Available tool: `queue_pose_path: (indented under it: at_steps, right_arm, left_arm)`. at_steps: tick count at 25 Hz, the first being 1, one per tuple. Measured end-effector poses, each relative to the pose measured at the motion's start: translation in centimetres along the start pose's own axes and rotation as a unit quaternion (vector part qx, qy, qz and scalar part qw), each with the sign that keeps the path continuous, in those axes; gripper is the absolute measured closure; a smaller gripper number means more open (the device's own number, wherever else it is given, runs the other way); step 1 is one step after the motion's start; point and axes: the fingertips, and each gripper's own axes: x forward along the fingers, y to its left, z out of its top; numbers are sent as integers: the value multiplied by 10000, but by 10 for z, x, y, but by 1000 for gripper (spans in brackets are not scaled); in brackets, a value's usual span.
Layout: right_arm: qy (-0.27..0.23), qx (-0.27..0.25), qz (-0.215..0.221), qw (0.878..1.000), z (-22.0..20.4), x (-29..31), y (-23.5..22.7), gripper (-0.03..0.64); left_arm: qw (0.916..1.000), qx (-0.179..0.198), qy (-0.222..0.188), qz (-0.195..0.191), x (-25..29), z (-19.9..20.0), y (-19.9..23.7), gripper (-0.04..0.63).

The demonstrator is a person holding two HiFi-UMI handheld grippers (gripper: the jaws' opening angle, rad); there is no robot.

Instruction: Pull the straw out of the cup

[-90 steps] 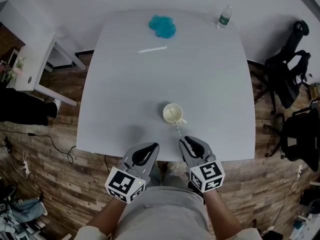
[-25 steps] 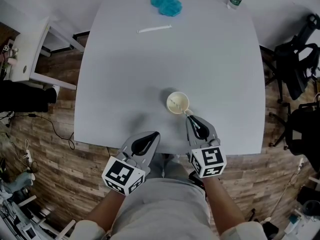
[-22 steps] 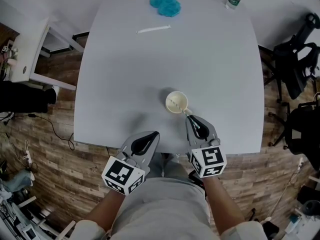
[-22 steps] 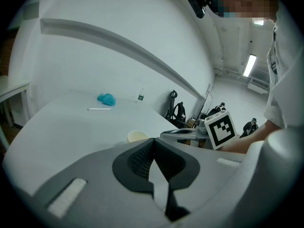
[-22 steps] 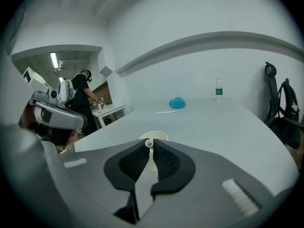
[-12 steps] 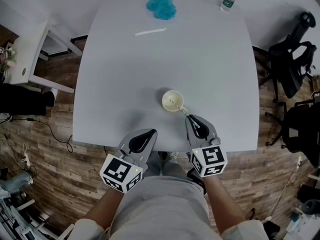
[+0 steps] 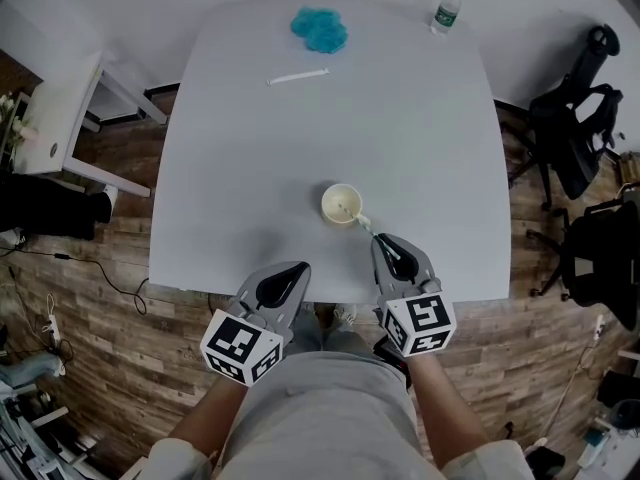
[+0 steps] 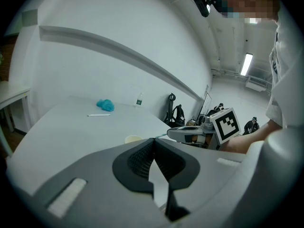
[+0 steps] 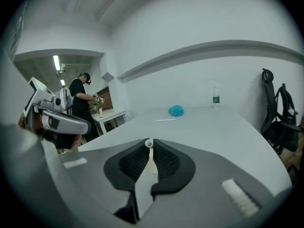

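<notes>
A cream cup (image 7: 342, 204) stands on the grey table (image 7: 410, 118) near its front edge. A thin pale straw (image 7: 363, 224) slants out of the cup's near-right side into my right gripper (image 7: 380, 240), which is shut on the straw's upper end. In the right gripper view the straw's open tip (image 9: 149, 143) shows pinched at the jaw tips, with the cup mostly hidden behind them. My left gripper (image 7: 299, 268) hovers at the table's front edge, left of the cup, shut with nothing in it. From the left gripper view the cup (image 8: 133, 138) sits just beyond the closed jaws.
At the far side of the table lie a blue cloth (image 7: 320, 28), a white stick-like piece (image 7: 297, 76) and a water bottle (image 7: 447, 10). Black chairs (image 7: 575, 148) stand to the right, a white side table (image 7: 50, 118) to the left. A person (image 9: 83, 103) stands in the background.
My right gripper has risen a little with the straw still pinched in it. The left gripper has stayed where it was. The head view has shifted slightly.
</notes>
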Motion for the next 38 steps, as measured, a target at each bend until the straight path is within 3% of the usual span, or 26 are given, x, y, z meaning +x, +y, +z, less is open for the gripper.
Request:
queue_pose_path:
  at_steps: [14,38]
  right_arm:
    - [-226,173,32,9996,16,-34,6,588]
    - [-271,244,790,9962,44,-56,39,589]
  left_arm:
    - [9998,121,-117,51,-22,10,-8,577]
    - [9992,260,-298,110,-29,35,-15,576]
